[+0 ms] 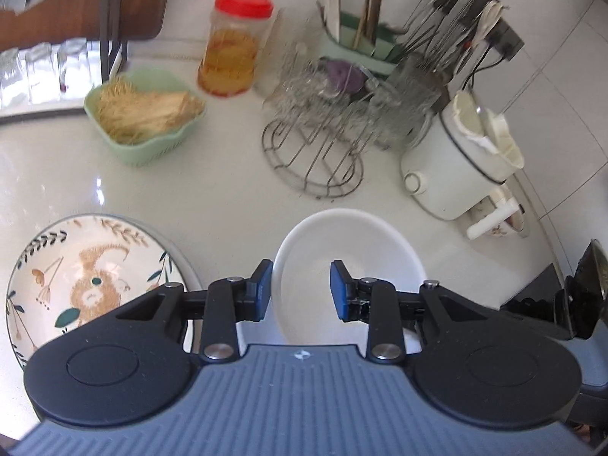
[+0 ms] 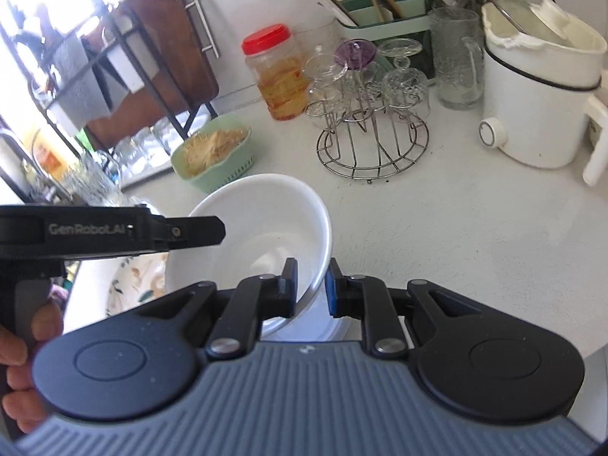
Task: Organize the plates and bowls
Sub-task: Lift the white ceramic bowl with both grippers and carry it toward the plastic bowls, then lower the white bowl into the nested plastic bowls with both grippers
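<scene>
Nearest the lens in the right wrist view, the right gripper (image 2: 309, 285) is clamped on the rim of a smooth white bowl (image 2: 250, 224), one blue pad inside the wall and one outside, the bowl tilted and held up off the counter (image 2: 475, 228). Only this view shows that grip. It also shows, at the left edge, the left gripper (image 2: 201, 231) side-on, reaching over the bowl, with fingers (image 2: 17, 345) of the person's hand wrapped on its grip.

In the left wrist view the left gripper (image 1: 301, 290) stands part open, its two blue pads on either side of the bowl's (image 1: 342, 243) near rim; I cannot tell whether they touch it. Only here is the one painted plate (image 1: 87, 269) seen whole, lower left of the frame, round, glossy, with leaves and a tan animal.

Farther back on the glossy white counter (image 1: 212, 190): one mint-green plastic basket (image 1: 140, 114) of pale shreds, one clear jar with a red lid (image 1: 235, 43), one round wire rack (image 1: 315, 144) carrying upturned glasses, and one white pot (image 1: 456, 163) at right. The rack is blurred here and sharp in the right view (image 2: 374, 140).
</scene>
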`<state>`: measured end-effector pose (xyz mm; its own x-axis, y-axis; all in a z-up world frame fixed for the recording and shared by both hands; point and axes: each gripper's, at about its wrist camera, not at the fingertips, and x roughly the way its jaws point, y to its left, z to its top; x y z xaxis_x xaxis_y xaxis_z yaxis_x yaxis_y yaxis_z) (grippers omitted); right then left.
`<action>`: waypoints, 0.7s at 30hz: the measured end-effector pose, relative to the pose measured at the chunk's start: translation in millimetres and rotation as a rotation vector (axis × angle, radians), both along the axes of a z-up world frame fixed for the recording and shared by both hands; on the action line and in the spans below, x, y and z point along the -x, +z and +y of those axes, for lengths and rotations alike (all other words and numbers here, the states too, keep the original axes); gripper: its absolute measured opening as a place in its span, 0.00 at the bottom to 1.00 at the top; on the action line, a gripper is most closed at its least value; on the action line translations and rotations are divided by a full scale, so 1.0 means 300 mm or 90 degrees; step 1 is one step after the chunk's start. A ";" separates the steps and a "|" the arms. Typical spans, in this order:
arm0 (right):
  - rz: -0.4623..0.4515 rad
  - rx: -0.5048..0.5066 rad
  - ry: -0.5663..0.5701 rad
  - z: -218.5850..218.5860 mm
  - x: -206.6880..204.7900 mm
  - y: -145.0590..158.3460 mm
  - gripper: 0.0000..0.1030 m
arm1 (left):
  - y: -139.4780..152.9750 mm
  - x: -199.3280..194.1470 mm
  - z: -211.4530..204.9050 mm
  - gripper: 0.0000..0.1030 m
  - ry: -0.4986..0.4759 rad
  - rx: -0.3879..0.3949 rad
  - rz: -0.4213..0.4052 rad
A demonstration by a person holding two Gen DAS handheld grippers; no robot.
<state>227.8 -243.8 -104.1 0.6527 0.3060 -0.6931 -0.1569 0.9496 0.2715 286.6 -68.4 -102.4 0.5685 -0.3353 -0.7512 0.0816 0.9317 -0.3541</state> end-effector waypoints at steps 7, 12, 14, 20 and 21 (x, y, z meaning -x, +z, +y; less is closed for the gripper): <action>0.028 0.019 0.008 0.017 -0.012 -0.074 0.18 | -0.083 -0.001 0.000 0.35 0.008 -0.014 0.037; 0.038 0.043 0.018 0.029 -0.013 -0.114 0.19 | -0.121 -0.009 0.000 0.35 0.009 -0.011 0.057; 0.040 0.041 0.013 0.027 -0.014 -0.121 0.19 | -0.127 -0.010 -0.004 0.35 0.005 -0.015 0.060; 0.042 -0.001 -0.016 0.001 -0.022 -0.113 0.21 | -0.101 -0.019 0.037 0.37 0.031 -0.012 0.055; 0.042 -0.005 -0.024 -0.005 -0.022 -0.109 0.25 | -0.096 -0.024 0.049 0.39 0.037 -0.008 0.056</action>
<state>234.5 -245.3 -136.7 0.6169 0.2876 -0.7326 -0.1032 0.9524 0.2870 293.7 -53.7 -131.3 0.5189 -0.2932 -0.8030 -0.0035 0.9386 -0.3450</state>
